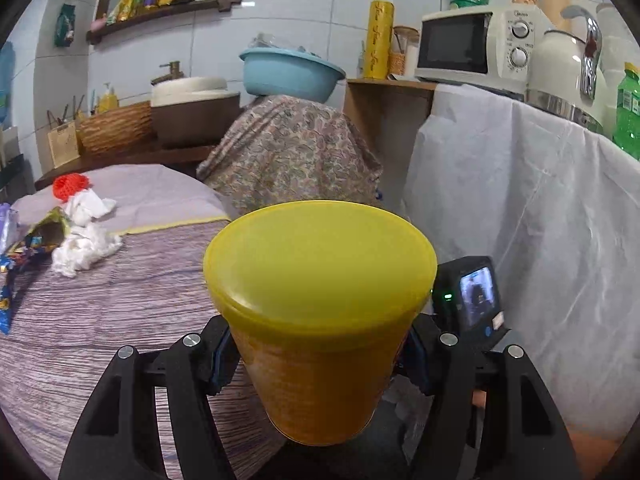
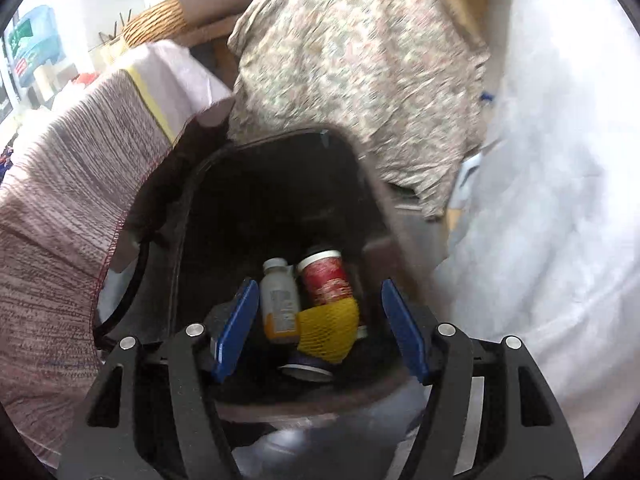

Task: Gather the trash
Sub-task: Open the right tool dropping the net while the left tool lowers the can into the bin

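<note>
Left tongs [image 1: 320, 356] clamp a yellow cup [image 1: 320, 308] by its sides, lid facing the camera, held above the table [image 1: 100, 320] edge. Right tongs [image 2: 316, 328] gape wide, empty, over the open dark bin [image 2: 280, 184]. Bin holds a white bottle [image 2: 280, 304], red can [image 2: 326, 276], yellow net [image 2: 332, 328]. Tissues [image 1: 86, 240], red net [image 1: 70, 186] and wrappers [image 1: 40, 236] lie on the table, far left.
</note>
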Demonstrator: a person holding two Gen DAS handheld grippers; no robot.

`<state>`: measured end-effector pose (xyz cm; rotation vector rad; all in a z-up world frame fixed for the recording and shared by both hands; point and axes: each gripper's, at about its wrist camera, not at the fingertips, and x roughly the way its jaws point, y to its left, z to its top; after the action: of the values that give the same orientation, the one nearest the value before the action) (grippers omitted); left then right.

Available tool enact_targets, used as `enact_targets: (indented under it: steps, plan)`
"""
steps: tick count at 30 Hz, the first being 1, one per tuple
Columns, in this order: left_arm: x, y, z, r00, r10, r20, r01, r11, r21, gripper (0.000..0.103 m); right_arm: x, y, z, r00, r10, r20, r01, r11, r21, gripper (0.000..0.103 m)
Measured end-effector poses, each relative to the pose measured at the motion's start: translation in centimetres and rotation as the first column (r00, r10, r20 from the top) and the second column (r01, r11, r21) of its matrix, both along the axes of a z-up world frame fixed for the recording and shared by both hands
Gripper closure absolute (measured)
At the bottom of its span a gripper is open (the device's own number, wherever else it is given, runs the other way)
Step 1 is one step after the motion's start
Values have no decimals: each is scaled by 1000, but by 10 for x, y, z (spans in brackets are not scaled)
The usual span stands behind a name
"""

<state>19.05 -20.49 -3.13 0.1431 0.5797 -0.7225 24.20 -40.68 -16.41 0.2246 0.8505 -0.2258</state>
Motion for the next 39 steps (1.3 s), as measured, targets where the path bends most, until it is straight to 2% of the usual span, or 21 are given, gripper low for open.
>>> enact_targets:
  steps: [6,11,19,24,35,37,39]
  plan:
    - [22,-34,-34,995,-41,-88,44,998,38,38,-49,-13,16,994,-101,38,103,994,-42,37]
    - [41,-57,-63,989,-36,-144,49,995,84,38,-81,-27,31,979,-183,89,188,980,-61,37]
    - [68,-85,-120,975,21,-219,23,981,195,38,-100,-33,66,954,-220,202,237,969,-64,37]
    - [79,-97,-148,963,34,-266,31,971,236,38,-105,-29,77,950,-211,229,230,971,-58,34]
    - [93,-118,-164,970,50,-238,27,950,311,38,-107,-20,85,952,-182,245,206,976,-75,32]
    - [96,-120,-166,968,55,-246,27,947,319,36,-105,-18,85,954,-175,242,199,977,-76,32]
    - [96,-120,-166,965,51,-256,34,948,317,29,-104,-17,86,955,-172,242,194,978,-73,32]
